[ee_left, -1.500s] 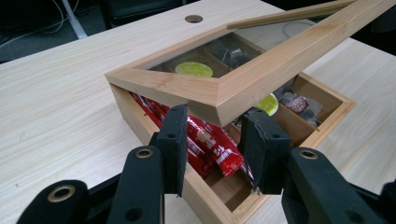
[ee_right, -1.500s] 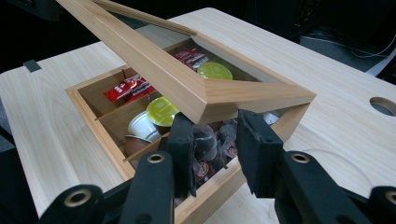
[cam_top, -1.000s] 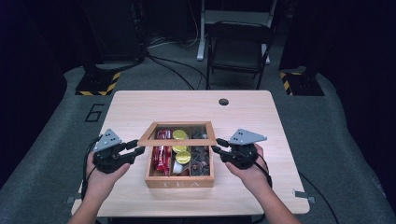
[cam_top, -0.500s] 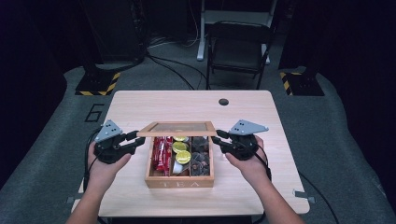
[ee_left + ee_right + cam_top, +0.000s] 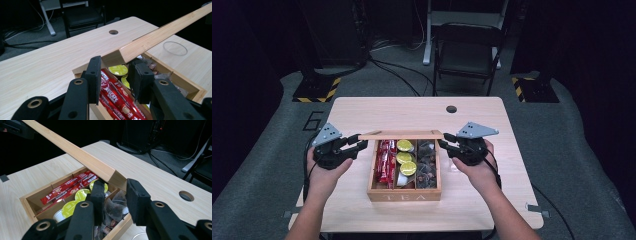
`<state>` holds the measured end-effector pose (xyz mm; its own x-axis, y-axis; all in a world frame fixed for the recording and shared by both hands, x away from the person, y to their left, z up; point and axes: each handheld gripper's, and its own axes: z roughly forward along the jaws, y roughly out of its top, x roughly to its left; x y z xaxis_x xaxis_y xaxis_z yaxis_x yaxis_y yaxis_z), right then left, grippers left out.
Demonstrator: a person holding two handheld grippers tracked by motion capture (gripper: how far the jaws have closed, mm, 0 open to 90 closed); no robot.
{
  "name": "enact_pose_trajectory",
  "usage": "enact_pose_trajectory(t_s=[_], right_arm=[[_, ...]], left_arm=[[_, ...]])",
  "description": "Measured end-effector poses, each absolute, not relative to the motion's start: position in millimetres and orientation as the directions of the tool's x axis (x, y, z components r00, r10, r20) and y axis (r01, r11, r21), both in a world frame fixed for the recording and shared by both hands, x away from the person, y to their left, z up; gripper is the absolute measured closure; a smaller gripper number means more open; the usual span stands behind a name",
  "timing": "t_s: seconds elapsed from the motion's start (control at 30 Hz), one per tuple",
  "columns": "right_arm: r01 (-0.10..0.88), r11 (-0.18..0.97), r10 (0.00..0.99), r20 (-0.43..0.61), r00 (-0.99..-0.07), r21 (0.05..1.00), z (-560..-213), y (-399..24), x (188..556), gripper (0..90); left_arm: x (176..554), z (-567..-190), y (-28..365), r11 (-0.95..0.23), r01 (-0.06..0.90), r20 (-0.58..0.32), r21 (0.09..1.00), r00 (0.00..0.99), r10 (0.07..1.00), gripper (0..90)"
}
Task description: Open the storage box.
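Lid (image 5: 401,134) is the thing that has changed: a second ago it sat tilted low over the box (image 5: 404,192), and now it stands swung up near upright over the far wall, seen edge-on from the high view. That leaves the inside fully uncovered, so I judge the opening nearly done; what remains is probably to tip the lid past upright or let it rest.

Both grippers grasp it. The left gripper (image 5: 362,145) has its jaws clenched on the lid's left end; in the left gripper view the wooden corner (image 5: 117,55) sits between the pads. The right gripper (image 5: 446,141) grips the right end the same way, the corner (image 5: 112,176) caught between its jaws. Both hands have come up and away from the person with the lid.

The box stands mid-table (image 5: 362,112), near the front edge, with TEA on its front wall. It has three lanes. The left one holds red sachets (image 5: 385,160), lying lengthwise. The middle one holds yellow-topped pods (image 5: 405,157), three in a row, with a white one just nearer. The right lane holds dark, clear-wrapped tea bags (image 5: 427,162), piled loosely.

A clear ring (image 5: 175,48) lies on the table just beside the box's right side, apart from it.
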<state>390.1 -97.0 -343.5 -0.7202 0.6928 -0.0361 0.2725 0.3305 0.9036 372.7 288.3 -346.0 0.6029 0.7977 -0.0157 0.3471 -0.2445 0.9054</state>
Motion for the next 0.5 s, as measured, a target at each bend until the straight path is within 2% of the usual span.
enact_pose_trajectory(t_s=[0.5], right_arm=[[0.278, 0.326, 0.705, -0.036, -0.708, 0.904, -339, -95, 394, 68.6]], left_arm=[[390, -355, 287, -0.246, 0.351, -0.015, 0.904, 0.6, 0.8, 60.3]])
